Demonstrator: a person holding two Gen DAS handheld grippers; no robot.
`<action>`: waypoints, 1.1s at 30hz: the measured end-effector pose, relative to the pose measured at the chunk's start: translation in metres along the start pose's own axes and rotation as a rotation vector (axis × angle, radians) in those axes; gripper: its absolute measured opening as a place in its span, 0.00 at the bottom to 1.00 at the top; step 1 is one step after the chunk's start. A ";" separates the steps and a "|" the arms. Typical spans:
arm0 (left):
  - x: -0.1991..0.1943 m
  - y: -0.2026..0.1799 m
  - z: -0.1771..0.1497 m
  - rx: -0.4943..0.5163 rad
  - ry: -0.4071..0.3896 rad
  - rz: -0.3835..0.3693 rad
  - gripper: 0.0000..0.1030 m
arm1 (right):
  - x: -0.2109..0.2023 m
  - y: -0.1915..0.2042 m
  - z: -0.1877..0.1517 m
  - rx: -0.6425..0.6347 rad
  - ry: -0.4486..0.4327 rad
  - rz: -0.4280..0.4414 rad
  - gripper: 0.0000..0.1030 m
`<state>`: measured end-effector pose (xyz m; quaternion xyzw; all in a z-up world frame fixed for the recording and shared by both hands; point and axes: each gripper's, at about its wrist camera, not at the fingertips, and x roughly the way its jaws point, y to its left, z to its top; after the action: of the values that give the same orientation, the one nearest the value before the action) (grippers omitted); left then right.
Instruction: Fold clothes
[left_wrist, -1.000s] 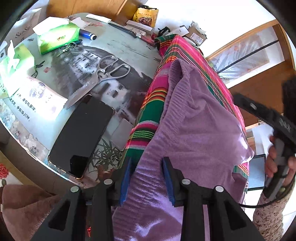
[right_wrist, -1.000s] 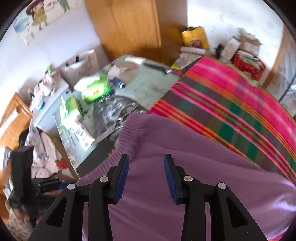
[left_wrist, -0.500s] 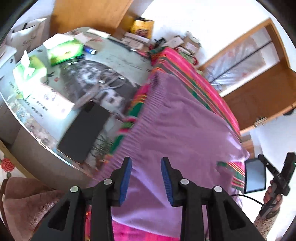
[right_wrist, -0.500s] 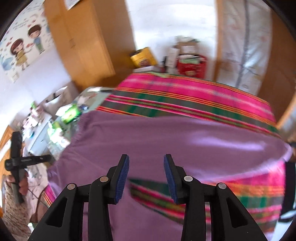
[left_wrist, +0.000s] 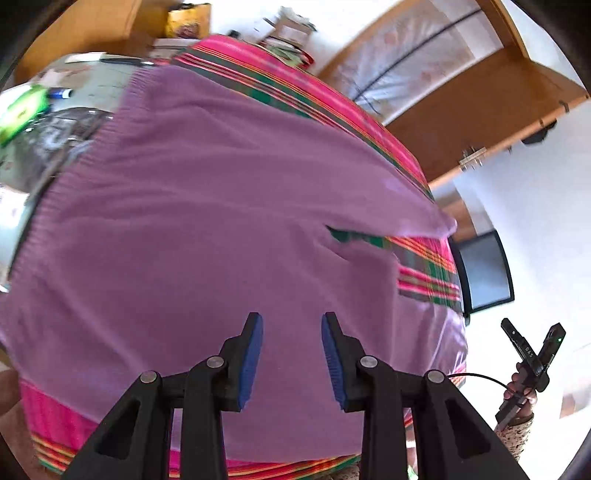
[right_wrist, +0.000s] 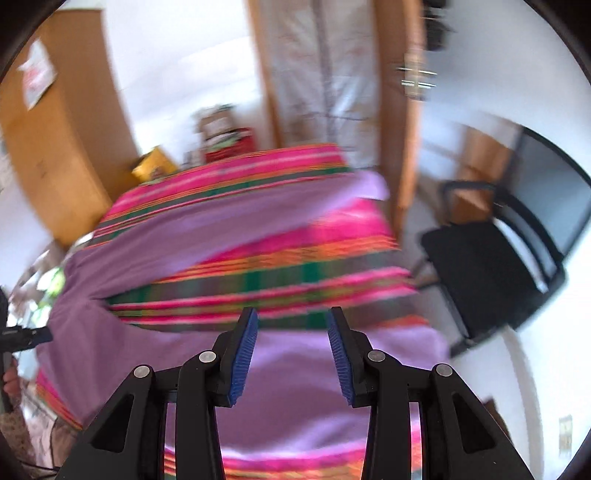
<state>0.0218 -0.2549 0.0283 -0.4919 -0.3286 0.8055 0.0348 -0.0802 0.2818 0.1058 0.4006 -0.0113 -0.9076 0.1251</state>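
Note:
A purple knit sweater (left_wrist: 221, 221) lies spread flat on a pink and green striped cloth (left_wrist: 424, 266) that covers the table. Its two sleeves reach toward the right, with striped cloth showing between them. My left gripper (left_wrist: 291, 321) hovers open over the sweater's body near the front edge, nothing between its pads. In the right wrist view, my right gripper (right_wrist: 292, 314) stands open above the near sleeve (right_wrist: 406, 343), where it meets the striped cloth (right_wrist: 258, 280). The far sleeve (right_wrist: 332, 195) runs up and to the right. Each gripper shows at the edge of the other's view, held in a hand.
A glass-topped desk with a green tissue pack (left_wrist: 22, 110) and small clutter adjoins the cloth on the left. A black chair (right_wrist: 491, 266) stands by the table's right end, beside a dark screen (left_wrist: 484, 273). Wooden cabinets and a door frame lie beyond.
Both grippers have pulled back from the sweater. The left rose and backed off, so the whole garment shows. The right swung across to the sleeve end. The humped sweater now lies flat.

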 end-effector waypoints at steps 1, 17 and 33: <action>0.004 -0.005 -0.002 0.002 0.007 -0.010 0.32 | -0.006 -0.014 -0.006 0.017 -0.003 -0.019 0.40; 0.045 -0.043 -0.026 -0.003 0.035 -0.001 0.32 | -0.010 -0.154 -0.087 0.196 0.051 -0.098 0.41; 0.068 -0.049 -0.032 -0.067 0.037 0.032 0.32 | 0.061 -0.105 -0.089 0.011 0.007 -0.082 0.51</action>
<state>0.0002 -0.1753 -0.0062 -0.5129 -0.3467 0.7853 0.0114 -0.0778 0.3757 -0.0111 0.4045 0.0007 -0.9105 0.0858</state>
